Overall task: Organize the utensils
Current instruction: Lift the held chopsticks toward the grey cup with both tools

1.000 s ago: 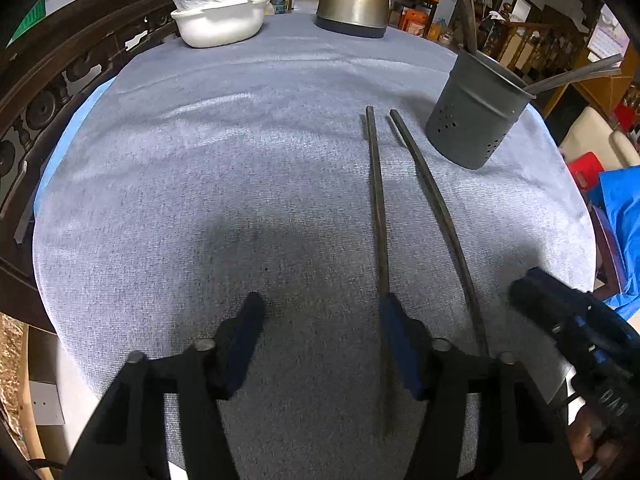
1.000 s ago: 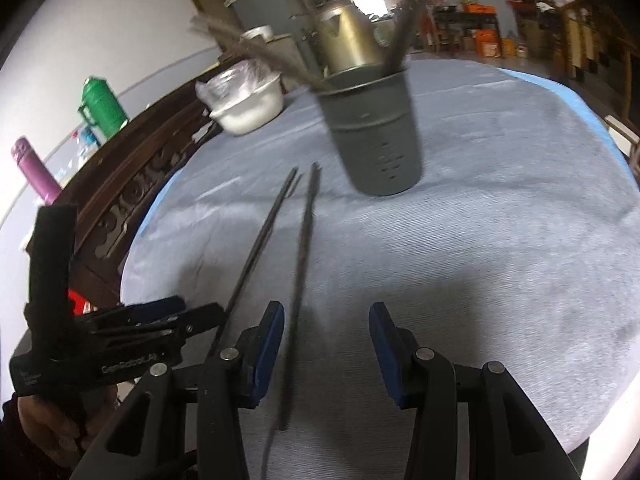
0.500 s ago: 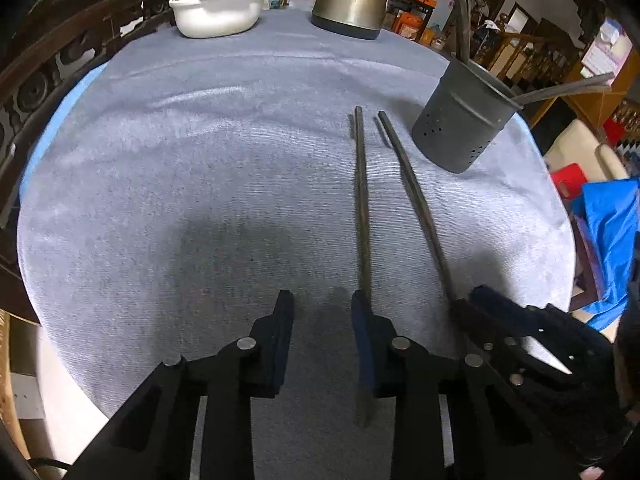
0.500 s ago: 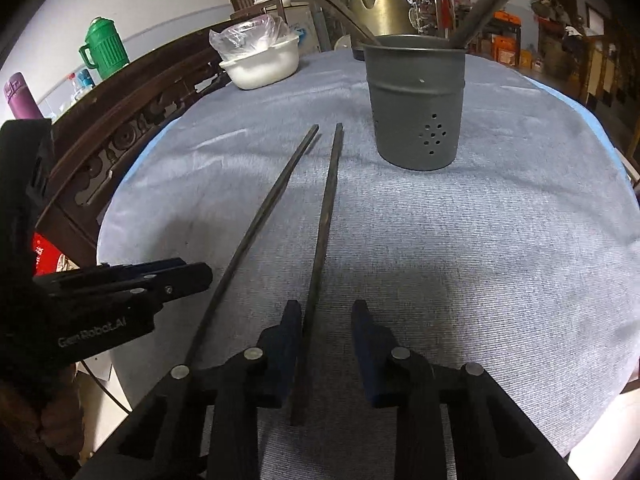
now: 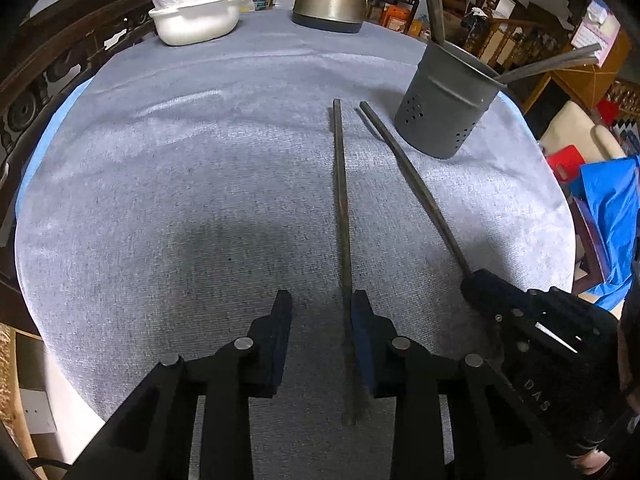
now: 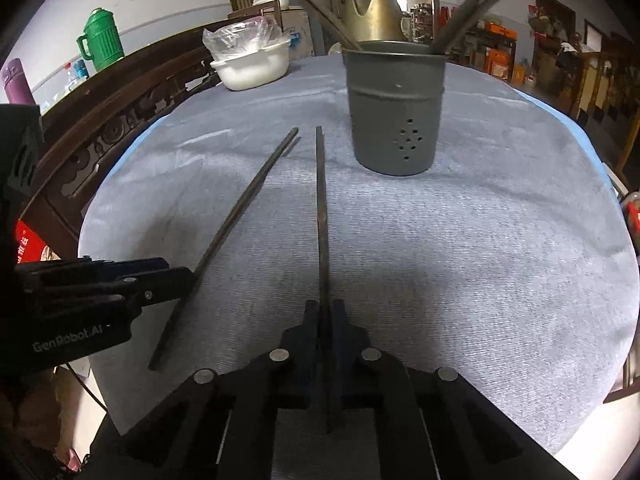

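Right gripper: clamped on the right chopstick near its close end, jaws just finished closing; stick running straight out ahead of the fingertips, short tail trailing back between the fingers.
Left gripper: part open, not yet gripping; left chopstick between the fingers, hugging the right-hand pad, clear gap to the other pad.
Why two grippers: one stick each, probably to lift the pair together.
Grip point: close ends taken, presumably so the far ends can tip into the holder.
Utensil holder: grey perforated cup, upright just beyond and right of the stick tips, other utensils already leaning inside; likely destination.
Tablecloth: grey-blue, both sticks lying on it, nearly parallel, slightly apart.
Next, likely: left jaws closing fully, then lifting.
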The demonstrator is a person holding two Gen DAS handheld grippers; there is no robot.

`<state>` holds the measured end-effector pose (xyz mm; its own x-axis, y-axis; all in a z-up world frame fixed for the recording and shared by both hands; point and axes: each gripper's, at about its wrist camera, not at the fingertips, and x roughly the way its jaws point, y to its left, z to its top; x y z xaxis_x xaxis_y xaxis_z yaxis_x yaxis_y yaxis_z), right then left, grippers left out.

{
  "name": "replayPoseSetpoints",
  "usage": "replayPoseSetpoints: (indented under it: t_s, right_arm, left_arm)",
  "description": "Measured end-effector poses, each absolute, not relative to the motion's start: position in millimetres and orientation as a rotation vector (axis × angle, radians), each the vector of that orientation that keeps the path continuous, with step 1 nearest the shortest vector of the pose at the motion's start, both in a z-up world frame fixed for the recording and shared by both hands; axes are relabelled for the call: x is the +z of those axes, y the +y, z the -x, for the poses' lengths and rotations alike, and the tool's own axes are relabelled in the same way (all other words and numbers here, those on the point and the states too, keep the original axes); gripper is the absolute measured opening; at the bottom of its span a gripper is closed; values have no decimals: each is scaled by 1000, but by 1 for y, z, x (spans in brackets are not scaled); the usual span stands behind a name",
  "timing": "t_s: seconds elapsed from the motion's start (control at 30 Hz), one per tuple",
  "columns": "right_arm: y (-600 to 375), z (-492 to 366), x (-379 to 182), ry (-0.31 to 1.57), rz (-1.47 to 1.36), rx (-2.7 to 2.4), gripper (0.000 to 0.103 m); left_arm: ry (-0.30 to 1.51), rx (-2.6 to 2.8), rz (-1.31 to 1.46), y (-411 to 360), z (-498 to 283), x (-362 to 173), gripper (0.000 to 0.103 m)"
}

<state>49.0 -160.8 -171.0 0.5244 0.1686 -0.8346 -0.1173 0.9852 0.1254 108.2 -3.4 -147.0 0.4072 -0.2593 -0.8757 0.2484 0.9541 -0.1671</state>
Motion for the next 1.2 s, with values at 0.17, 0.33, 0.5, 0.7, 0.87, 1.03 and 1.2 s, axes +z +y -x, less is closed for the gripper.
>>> replayPoseSetpoints:
  t_s: [0.17,0.33,0.5,0.7,0.87,1.03,1.2]
  right_arm:
    - [-171,-46,-171,1018,-109,178,7]
    - [-183,-42,-171,1046,-196,195,7]
    - [-189,-32,-171,1067,-242,202,7]
    - [-197,-21,-172,1097,-314,214,7]
    - [-195,-18,-171,1096,-306,219,7]
    - [-195,-19,-171,1090,-317,233,11]
    - [-199,-20,-173,1092,-349,242,11]
  left_arm:
    - [1098,-329,-33,-12,-108,-148,32]
    - [1102,-335,-39,-17,-109,-147,32]
    - [1106,-329,-53,-21,-111,-147,32]
    - [1101,-316,-72,-25,-110,-148,32]
    - [1092,-324,-59,-26,-107,-149,9]
    - [1097,-335,-12,-19,-108,-151,5]
    - [1099,-348,-17,-17,-104,-151,5]
